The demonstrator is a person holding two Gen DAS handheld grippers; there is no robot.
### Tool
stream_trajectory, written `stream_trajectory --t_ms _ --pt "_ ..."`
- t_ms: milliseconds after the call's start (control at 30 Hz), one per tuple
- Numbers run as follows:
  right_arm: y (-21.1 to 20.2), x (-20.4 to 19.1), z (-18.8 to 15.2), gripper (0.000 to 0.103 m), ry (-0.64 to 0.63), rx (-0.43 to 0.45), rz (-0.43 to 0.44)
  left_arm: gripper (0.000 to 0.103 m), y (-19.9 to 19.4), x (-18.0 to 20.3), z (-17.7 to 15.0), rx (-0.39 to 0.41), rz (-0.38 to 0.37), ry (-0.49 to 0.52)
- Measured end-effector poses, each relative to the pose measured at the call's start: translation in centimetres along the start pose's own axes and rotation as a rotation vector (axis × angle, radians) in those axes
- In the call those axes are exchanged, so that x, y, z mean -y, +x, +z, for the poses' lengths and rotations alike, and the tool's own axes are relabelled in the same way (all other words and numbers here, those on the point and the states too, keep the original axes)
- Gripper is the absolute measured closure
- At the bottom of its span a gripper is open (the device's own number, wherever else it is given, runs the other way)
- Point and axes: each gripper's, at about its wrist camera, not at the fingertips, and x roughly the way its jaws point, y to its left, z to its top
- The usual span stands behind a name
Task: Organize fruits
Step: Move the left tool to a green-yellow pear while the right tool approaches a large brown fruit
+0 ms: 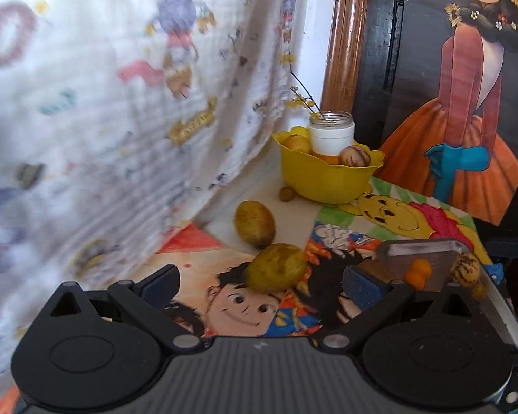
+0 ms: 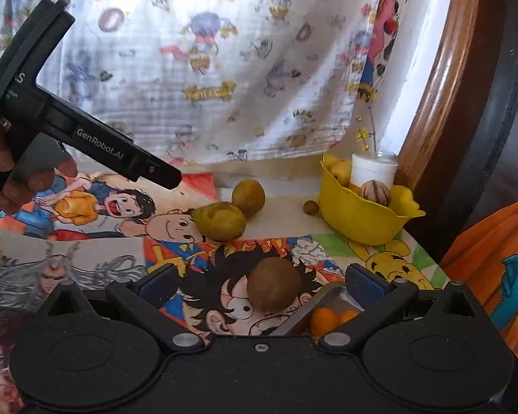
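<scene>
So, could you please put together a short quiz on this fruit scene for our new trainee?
1. True or false: the left tool is shut on a fruit.
2. Which lies between the right tool's open fingers? A) round brown fruit B) lumpy yellow-green pear-shaped fruit C) tiny brown nut
3. What white-lidded container stands in the yellow plastic bowl?

Key: 1 false, both tools are open. 2 A. 3 the glass jar holding a flower sprig.

Two low views toward yellow bowl [image 1: 328,179]
</scene>
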Motion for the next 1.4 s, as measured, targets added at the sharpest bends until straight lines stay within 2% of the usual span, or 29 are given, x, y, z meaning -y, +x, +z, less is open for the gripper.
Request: stream_trajectory --t_ms 167,433,533,567,867,1067,1167,1233,1400 --pt "3.5 1.1 -0.1 0.001 0.012 -0.040 0.031 0.001 3.1 -0.4 0.4 -0.012 -0.057 -0.022" --pt "8.2 1.9 -1.1 0.005 0.046 -0.119 0.065 0.001 7.6 -0.2 0.2 -0.067 -0.054 0.045" --pt "9.3 2.1 -1.4 0.009 0.049 -0.137 0.065 0.001 8.6 -0.1 0.1 -0.070 -0.049 0.067" --pt "9.5 2.3 -1.3 0.015 0.050 -0.141 0.061 0.001 9.0 -0.1 0.1 -0.073 -0.044 0.071" --pt "11.0 2.9 -0.9 0.018 0.019 -0.198 0.090 0.003 10.9 -0.1 -0.1 -0.096 -0.049 0.081" --pt "11.9 3.3 -0.6 0.018 0.026 -0.230 0.129 0.010 11.8 0.1 -0.1 -0.131 -0.076 0.080" --pt "12.3 3.6 -0.6 0.022 0.039 -0.242 0.141 0.015 12.3 0.1 -0.1 -0.147 -0.091 0.072" --pt "12.5 3.9 -0.6 0.024 0.053 -0.251 0.152 0.021 12.6 0.1 -0.1 -0.157 -0.096 0.063" --pt "12.9 4.3 -0.6 0.029 0.064 -0.262 0.174 0.028 13.2 0.1 -0.1 -0.180 -0.106 0.053"
